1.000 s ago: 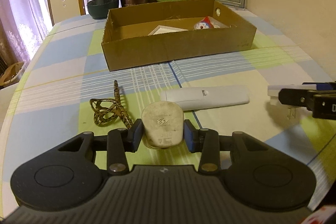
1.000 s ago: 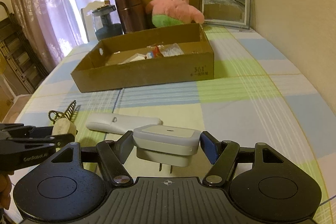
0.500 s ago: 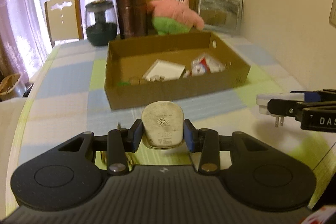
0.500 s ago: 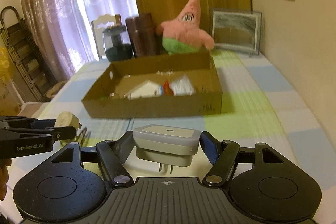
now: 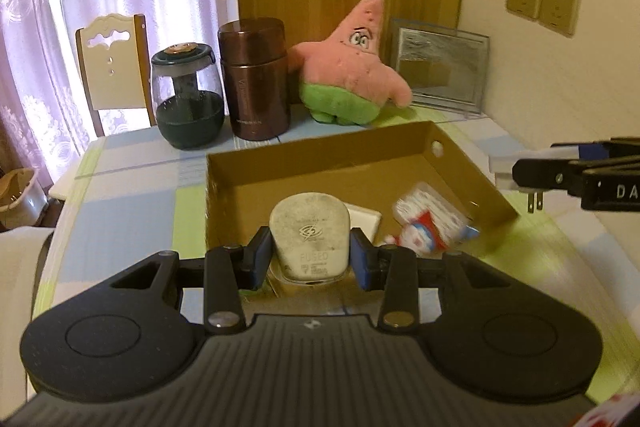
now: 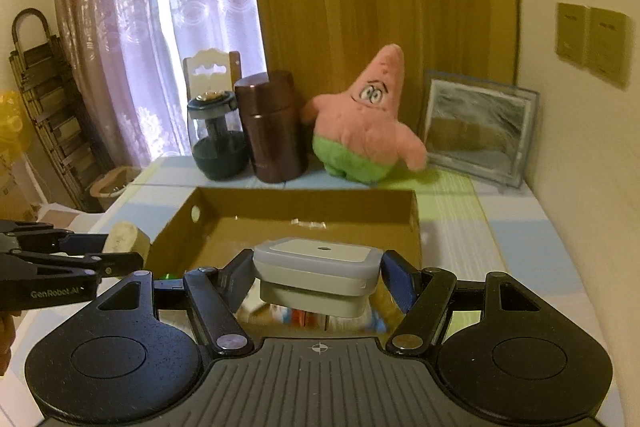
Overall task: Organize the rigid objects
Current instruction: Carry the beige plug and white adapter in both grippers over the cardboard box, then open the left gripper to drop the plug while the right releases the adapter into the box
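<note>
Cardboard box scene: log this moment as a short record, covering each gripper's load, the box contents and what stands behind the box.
left gripper: shut on fused plug
right gripper: shut on white adapter
cardboard box: open, holds white flat item and wrapped toy
behind box: Patrick plush, brown canister, glass jar, picture frame

The cardboard box (image 6: 414,227) has its near wall and most of its floor hidden behind the right gripper (image 6: 316,273) and grey plug adapter (image 6: 316,263). The packet (image 5: 432,223) inside is motion-blurred, its print unreadable. A white flat item (image 5: 364,223) shows only a corner behind the fused plug (image 5: 310,235).
</note>
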The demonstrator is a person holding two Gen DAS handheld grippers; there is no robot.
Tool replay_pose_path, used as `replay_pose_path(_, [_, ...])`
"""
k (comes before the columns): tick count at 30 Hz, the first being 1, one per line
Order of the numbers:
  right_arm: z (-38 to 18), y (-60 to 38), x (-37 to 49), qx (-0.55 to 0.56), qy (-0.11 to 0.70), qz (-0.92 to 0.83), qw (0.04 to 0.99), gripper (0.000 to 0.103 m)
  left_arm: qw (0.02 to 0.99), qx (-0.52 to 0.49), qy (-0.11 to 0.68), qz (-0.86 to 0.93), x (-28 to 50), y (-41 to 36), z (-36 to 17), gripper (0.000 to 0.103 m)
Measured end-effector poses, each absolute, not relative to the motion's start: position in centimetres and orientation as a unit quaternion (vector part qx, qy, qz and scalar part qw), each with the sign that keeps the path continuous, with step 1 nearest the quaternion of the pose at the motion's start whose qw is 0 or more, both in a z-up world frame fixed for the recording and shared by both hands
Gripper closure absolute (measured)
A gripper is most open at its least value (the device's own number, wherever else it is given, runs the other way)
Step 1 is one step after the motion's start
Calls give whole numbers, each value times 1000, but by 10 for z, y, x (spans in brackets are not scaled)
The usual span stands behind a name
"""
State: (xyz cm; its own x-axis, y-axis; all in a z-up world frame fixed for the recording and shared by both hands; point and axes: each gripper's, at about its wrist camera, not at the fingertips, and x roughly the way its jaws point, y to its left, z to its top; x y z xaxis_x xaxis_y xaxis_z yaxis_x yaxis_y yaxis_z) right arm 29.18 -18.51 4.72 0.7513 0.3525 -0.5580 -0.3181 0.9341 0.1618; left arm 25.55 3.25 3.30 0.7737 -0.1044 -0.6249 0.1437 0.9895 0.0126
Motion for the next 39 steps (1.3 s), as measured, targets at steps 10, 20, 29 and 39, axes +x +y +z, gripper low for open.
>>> replay_pose_path(10, [23, -159, 363, 61, 351, 190, 915, 37, 932, 24, 357, -63, 311, 45, 16, 67])
replay_pose_path(20, [-2, -152, 388, 89, 390, 185, 897, 37, 925, 21, 374, -61, 334, 52, -1, 67])
replay_pose_path(29, [-8, -152, 390, 95, 397, 180, 895, 37, 922, 12, 382, -57, 344, 53, -9, 67])
replay_pose_path(39, [-4, -155, 389, 102, 394, 180, 896, 37, 928, -9, 371, -35, 338, 70, 1, 60])
